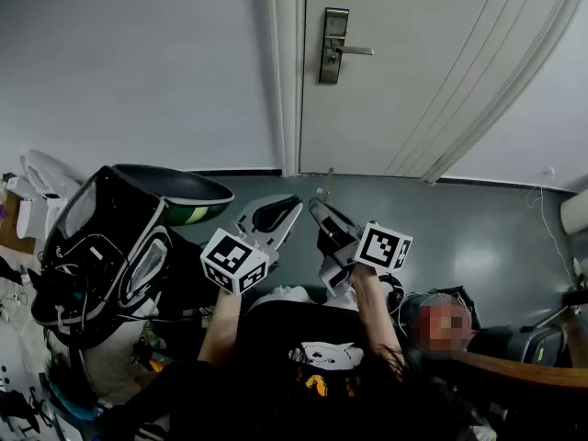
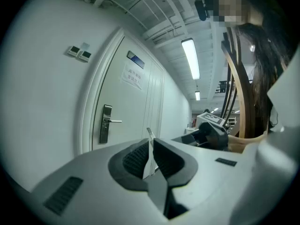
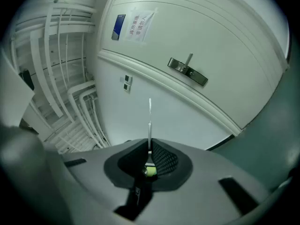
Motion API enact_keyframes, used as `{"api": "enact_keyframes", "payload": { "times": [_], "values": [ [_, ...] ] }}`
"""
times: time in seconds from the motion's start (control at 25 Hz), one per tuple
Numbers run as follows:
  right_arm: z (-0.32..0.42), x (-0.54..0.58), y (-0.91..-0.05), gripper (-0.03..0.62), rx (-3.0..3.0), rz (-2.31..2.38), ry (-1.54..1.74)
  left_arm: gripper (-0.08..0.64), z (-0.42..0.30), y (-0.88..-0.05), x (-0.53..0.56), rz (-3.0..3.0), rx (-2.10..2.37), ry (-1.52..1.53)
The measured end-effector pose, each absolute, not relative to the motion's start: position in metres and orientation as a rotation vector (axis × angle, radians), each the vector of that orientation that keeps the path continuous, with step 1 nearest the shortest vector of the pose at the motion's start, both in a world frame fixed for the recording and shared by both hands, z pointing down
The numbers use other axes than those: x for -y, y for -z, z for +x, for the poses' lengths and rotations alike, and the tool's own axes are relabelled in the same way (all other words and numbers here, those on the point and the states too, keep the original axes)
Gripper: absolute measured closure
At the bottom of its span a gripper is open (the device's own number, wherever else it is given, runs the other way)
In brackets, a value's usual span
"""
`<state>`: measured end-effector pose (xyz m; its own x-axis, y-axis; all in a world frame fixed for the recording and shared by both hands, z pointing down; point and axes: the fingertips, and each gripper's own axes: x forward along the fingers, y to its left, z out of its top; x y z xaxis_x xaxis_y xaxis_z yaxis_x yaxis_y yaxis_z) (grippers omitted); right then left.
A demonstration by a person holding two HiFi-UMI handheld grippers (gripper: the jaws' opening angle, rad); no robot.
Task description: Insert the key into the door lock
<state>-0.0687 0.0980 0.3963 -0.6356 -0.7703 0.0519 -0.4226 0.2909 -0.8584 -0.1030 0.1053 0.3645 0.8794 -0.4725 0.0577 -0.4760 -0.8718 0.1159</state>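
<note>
Room: a white door (image 1: 413,81) stands ahead, with grey floor (image 1: 478,228) below it.
Door lock (image 1: 333,46): it is high on the door, up and ahead of both tongs, and well apart from them.
Right tongs (image 3: 149,149): they are pinched on the key (image 3: 149,118). Its long thin blade points at the wall (image 3: 154,78) beside the door, not at the lock.
Left tongs (image 2: 151,156): they are pinched on a thin pale strip (image 2: 150,139).
Next, I think: the key hand must lift, reach forward and turn the blade toward the lock.
</note>
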Motion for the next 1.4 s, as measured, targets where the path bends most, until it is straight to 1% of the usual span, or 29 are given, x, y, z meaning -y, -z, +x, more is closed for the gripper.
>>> {"api": "enact_keyframes", "payload": {
  "times": [0.48,0.88,1.12,1.4],
  "values": [
    [-0.077,-0.082,-0.391,0.571,-2.2,-1.031,1.275,0.525,-0.105,-0.367,-0.087,2.907,0.713,-0.046],
    [-0.052,-0.072,-0.399,0.571,-2.219,-1.103,1.287,0.525,-0.085,-0.375,-0.071,2.876,0.691,-0.039],
    [-0.022,-0.036,-0.409,0.571,-2.193,-1.123,1.298,0.525,-0.06,-0.384,-0.033,2.867,0.691,-0.069],
    [0.012,0.043,-0.412,0.571,-2.215,-1.105,1.326,0.525,-0.029,-0.383,0.048,2.856,0.734,-0.093]
  ]
}}
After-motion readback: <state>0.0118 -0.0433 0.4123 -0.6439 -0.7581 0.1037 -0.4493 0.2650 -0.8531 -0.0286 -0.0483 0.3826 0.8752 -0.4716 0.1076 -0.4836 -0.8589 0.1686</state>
